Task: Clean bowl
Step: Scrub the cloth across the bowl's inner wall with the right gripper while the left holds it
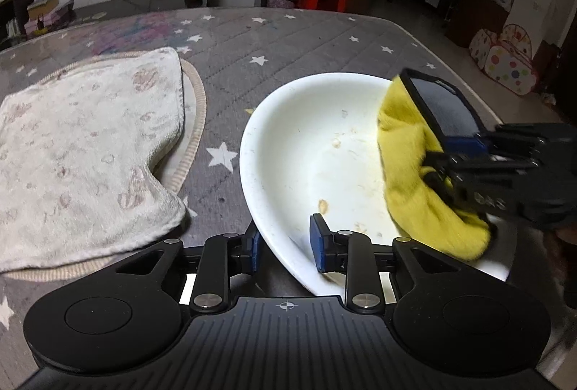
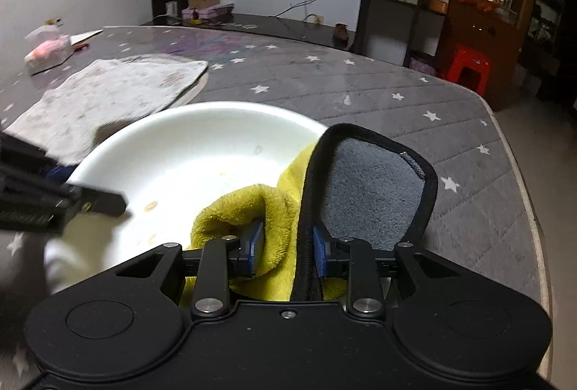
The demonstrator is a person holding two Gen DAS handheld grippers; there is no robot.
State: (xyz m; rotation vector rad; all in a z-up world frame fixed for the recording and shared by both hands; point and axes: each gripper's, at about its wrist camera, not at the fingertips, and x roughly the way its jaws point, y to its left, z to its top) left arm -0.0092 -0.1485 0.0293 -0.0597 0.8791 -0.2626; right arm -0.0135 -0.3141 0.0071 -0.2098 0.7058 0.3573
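Right gripper (image 2: 285, 251), frame bottom centre, clamps yellow-grey cloth (image 2: 274, 209) inside white bowl (image 2: 202, 152). Left gripper (image 2: 72, 200) at bowl's left rim. Towel (image 2: 108, 94) upper left.

One bowl (image 1: 306, 145), one yellow cloth (image 1: 407, 152), one pale towel (image 1: 83, 145), two claws

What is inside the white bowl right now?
The white bowl holds brownish food smears and a yellow cloth gripped by the right gripper. The bowl surface under the cloth is hidden.
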